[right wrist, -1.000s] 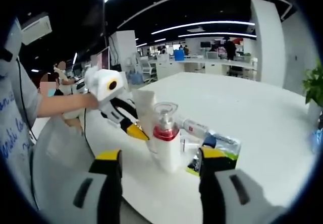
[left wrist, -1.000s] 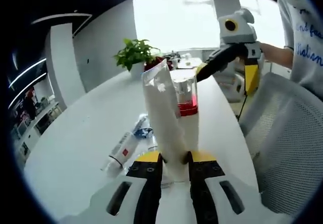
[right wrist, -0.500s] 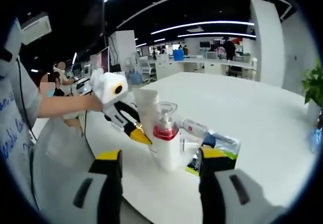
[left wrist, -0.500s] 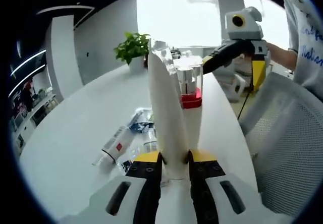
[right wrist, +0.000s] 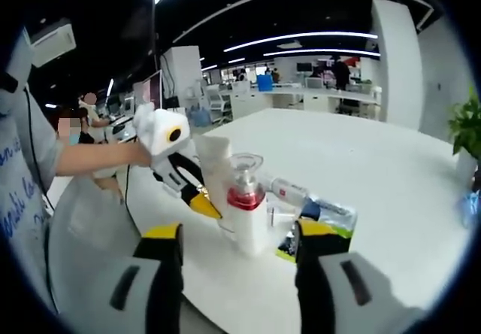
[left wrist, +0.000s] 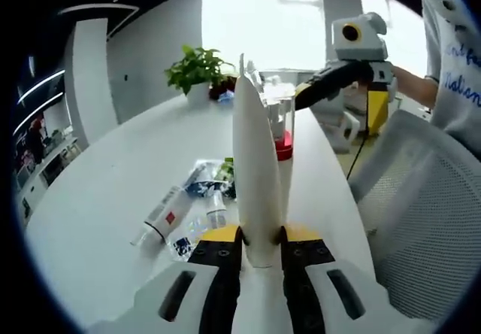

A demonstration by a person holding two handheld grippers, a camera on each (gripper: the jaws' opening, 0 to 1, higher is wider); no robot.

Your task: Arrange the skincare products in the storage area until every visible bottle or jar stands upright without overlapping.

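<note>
Left gripper (left wrist: 259, 238) clamped on white tube (left wrist: 255, 161) — upright, beside pump bottle (right wrist: 242, 210); right gripper (right wrist: 237, 240) apart.

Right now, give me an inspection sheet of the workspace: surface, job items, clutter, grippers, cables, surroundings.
Surface: white table, glossy, curved edge.
Job's things: white tube held upright, crimped end up; pump bottle with red collar and clear cap standing; small tube with red mark lying flat; blue and green packets lying flat, overlapping.
Clutter: nothing seen.
Grippers: left gripper shut on the white tube; right gripper open, short of the pump bottle.
Cables: dark cable hanging below the person's hand.
Surroundings: potted plant; mesh chair; open office with desks behind.
</note>
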